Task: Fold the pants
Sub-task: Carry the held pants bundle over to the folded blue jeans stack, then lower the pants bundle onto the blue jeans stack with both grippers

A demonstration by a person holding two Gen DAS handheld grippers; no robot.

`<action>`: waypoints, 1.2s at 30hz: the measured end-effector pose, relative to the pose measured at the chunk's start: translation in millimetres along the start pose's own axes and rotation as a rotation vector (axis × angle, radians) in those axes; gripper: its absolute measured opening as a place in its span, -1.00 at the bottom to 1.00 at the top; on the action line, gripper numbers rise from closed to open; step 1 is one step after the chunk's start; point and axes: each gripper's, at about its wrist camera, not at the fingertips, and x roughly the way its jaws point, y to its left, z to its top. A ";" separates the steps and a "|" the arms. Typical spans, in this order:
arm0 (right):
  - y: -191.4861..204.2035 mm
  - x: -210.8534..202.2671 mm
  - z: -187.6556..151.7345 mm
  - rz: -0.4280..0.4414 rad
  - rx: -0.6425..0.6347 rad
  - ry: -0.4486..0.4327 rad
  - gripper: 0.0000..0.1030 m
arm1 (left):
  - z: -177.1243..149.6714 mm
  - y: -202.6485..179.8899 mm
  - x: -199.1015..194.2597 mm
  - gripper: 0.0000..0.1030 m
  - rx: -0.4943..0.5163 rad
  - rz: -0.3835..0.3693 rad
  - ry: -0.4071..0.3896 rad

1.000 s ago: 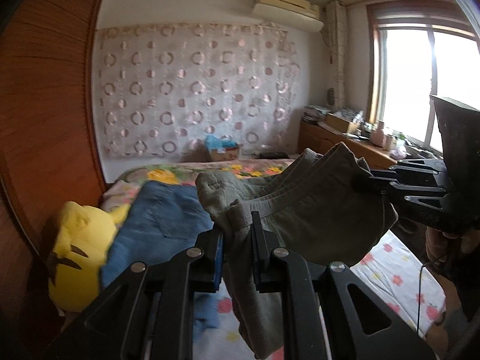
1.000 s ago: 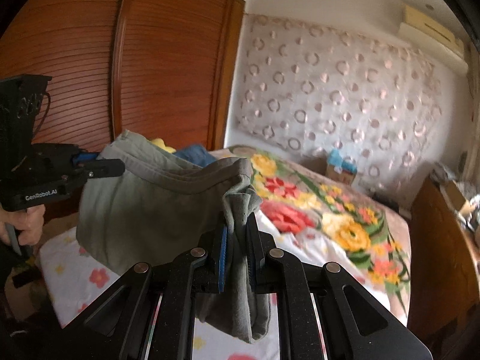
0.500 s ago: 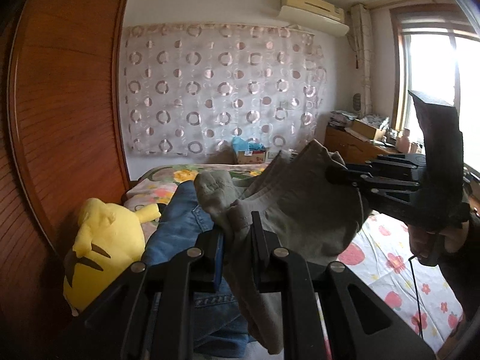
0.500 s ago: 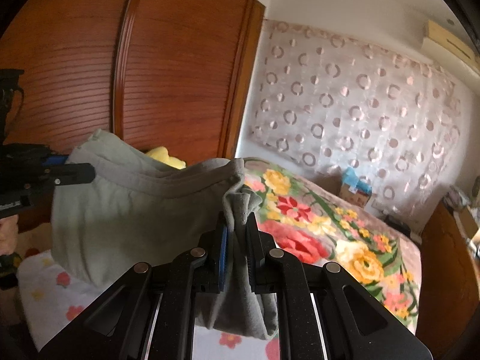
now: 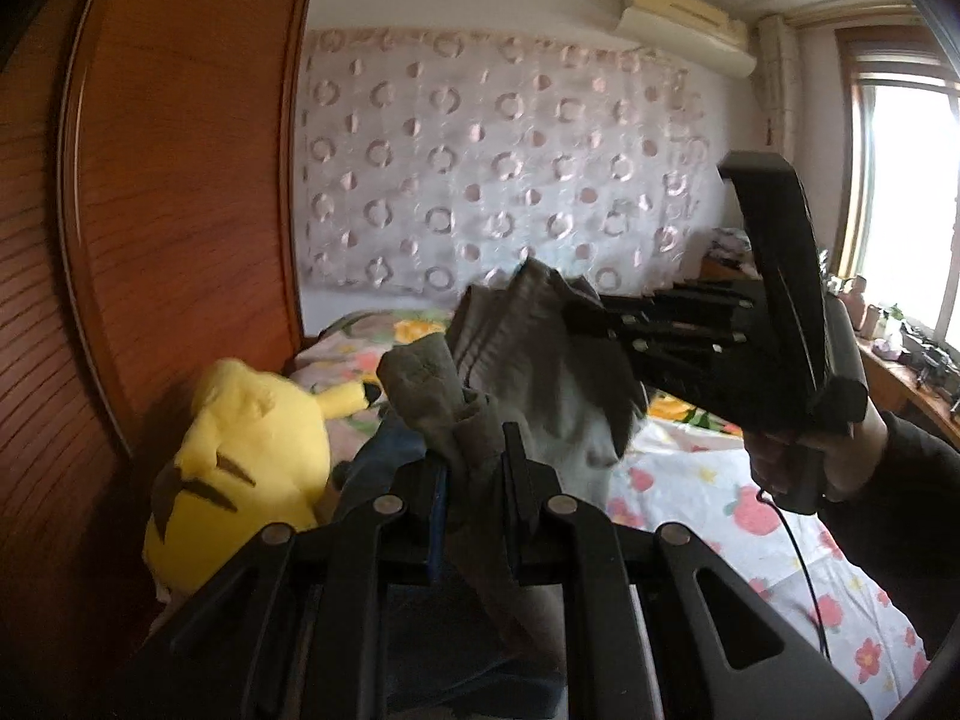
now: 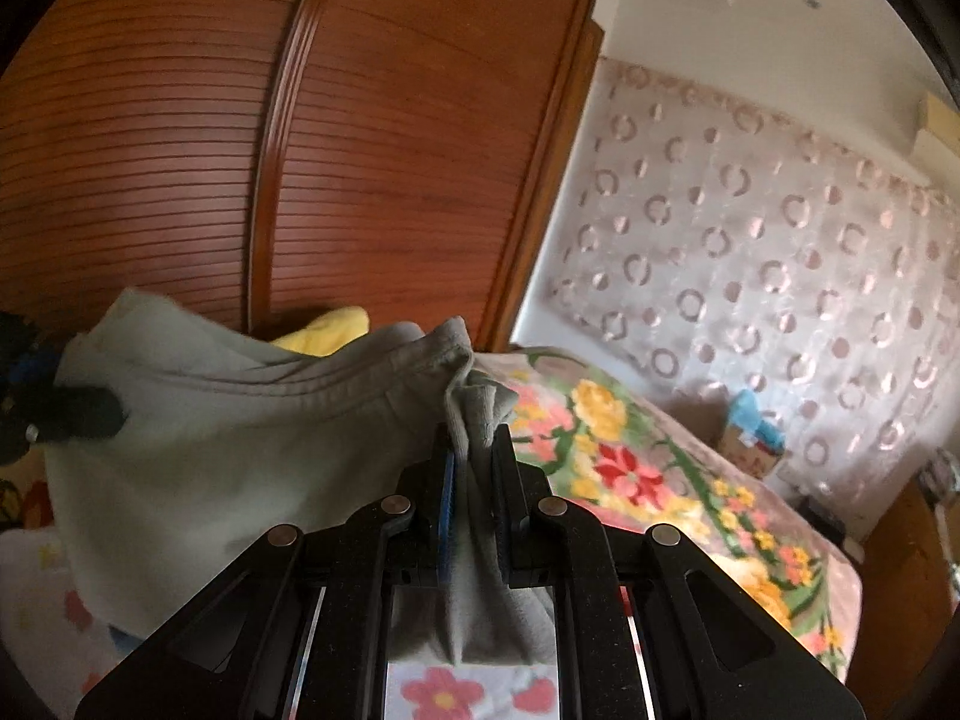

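The soft grey-green cloth pants hang in the air above the bed with the white flower sheet, stretched between two black tools. The left gripper has its fingers squeezed tight on one bunched corner of the pants. The right gripper pinches the waistband edge the same way, with cloth hanging down between its fingers. A hand in a dark sleeve holds the right gripper's handle. A yellow plush toy sits on the left of the bed, next to folded blue jeans and the brown wooden wardrobe.
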 end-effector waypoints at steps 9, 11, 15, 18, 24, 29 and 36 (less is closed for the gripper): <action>7.1 49.0 -6.0 0.060 0.060 0.047 -0.85 | -17.9 8.9 11.3 -0.75 -0.037 0.029 0.048; 9.1 52.1 -4.9 0.062 0.065 0.051 -0.85 | -18.4 10.8 11.1 -0.75 -0.046 0.034 0.044; 9.5 53.0 -2.6 0.072 0.073 0.057 -0.84 | -21.8 11.8 12.3 -0.70 -0.066 0.045 0.047; 6.1 51.8 -2.3 0.083 0.108 0.058 -0.57 | -23.6 13.1 16.0 -0.49 -0.071 0.031 0.067; -9.1 40.4 -4.5 0.097 0.179 0.054 -0.34 | -26.2 12.2 17.0 -0.19 -0.055 0.038 0.101; -18.2 24.6 -16.5 0.157 0.200 0.082 -0.34 | -20.1 7.6 -5.5 -0.19 -0.040 0.062 0.035; -22.3 31.7 -41.8 0.171 0.228 0.156 -0.34 | -14.1 0.3 -7.6 -0.19 -0.008 0.044 0.029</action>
